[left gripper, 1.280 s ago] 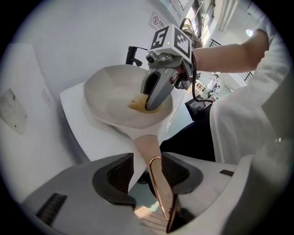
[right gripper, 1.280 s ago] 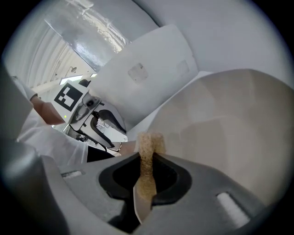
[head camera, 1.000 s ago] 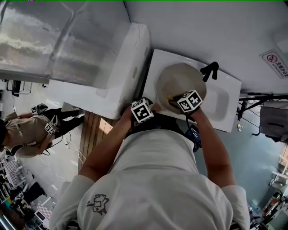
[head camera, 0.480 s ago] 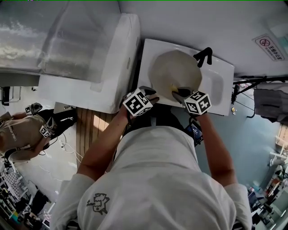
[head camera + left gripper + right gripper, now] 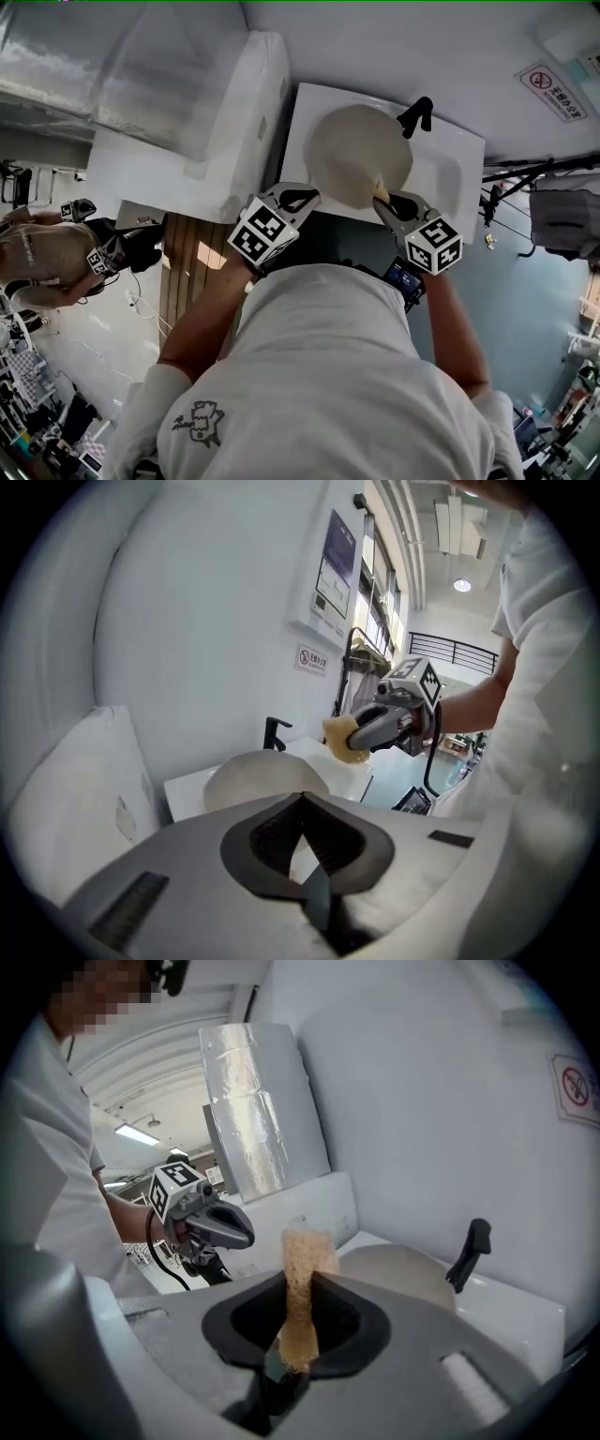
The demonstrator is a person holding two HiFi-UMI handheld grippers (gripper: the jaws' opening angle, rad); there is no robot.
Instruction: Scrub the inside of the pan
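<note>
Both arms are reaching forward, each gripper tilting down toward the pan (image 5: 356, 155), which is lying in the white sink (image 5: 450, 187), black handle (image 5: 415, 114) toward the wall. The left gripper (image 5: 307, 196) is hovering by the pan's near edge; its fingers have just been closing and are meeting on nothing. The right gripper (image 5: 384, 200) is clenching a yellow sponge (image 5: 302, 1283) beside the pan's near rim.

Left gripper (image 5: 302, 197) tilted downward, its jaws having just been closing, now together with nothing between; right gripper (image 5: 392, 203) tilted downward, jaws clamped on a sponge (image 5: 300, 1283); both forearms extended forward.
</note>
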